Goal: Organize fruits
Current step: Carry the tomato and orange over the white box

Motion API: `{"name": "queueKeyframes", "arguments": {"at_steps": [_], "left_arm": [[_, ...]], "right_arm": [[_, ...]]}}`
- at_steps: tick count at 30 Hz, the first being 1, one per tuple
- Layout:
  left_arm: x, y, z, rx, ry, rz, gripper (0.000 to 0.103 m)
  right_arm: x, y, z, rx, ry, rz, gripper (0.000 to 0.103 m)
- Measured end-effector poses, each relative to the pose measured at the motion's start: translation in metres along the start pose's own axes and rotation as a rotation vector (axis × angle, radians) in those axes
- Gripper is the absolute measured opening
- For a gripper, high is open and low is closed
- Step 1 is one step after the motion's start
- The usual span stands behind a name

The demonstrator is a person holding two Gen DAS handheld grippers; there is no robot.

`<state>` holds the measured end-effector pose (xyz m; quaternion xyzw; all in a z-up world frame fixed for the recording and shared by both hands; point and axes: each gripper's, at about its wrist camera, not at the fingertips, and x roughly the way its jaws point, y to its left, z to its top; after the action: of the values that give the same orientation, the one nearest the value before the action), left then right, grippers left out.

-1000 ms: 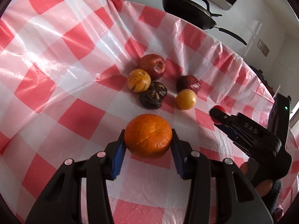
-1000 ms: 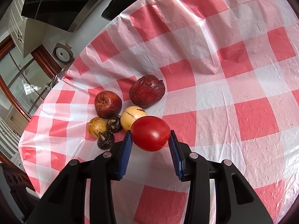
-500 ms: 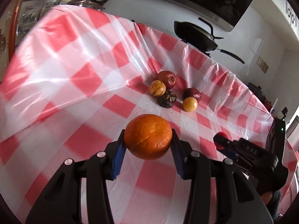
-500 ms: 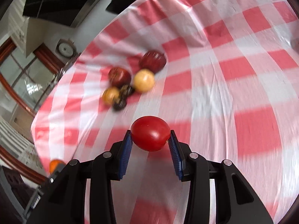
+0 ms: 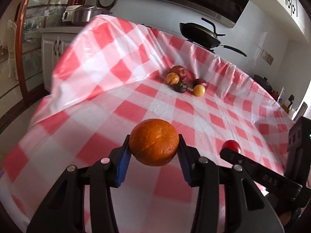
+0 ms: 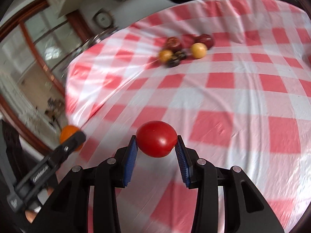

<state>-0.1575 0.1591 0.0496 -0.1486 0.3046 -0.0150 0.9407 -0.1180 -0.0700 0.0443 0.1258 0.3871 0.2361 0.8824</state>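
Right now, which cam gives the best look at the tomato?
Right wrist view: the tomato sits sharp and whole at centre, clamped between the right gripper jaws. In the left wrist view the tomato is small at the right edge, its lower part hidden behind the right gripper.

The checked tablecloth (image 5: 175, 116) over the bench is looking like thin glossy plastic, creasing and catching glare. The orange (image 5: 154, 142) is showing a rough, pitted, matt peel; the tomato (image 6: 156, 138) is shining smooth and taut. Beyond the tablecloth, the frying pan (image 5: 200, 34) is looking dark and matt, the cooking pot (image 5: 81, 15) is gleaming like brushed metal, and the cabinet frame (image 5: 20, 44) is showing polished reddish wood.
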Motion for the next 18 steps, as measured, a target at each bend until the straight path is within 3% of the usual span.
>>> {"name": "queueKeyframes", "arguments": {"at_steps": [10, 18], "left_arm": [[-0.029, 0.052, -0.033, 0.000, 0.039, 0.094, 0.046], [-0.052, 0.079, -0.048, 0.014, 0.029, 0.147, 0.046]], "right_arm": [[-0.002, 0.046, -0.032, -0.138, 0.058, 0.033, 0.040], [0.000, 0.104, -0.061, -0.330, 0.095, 0.077, 0.040]]}}
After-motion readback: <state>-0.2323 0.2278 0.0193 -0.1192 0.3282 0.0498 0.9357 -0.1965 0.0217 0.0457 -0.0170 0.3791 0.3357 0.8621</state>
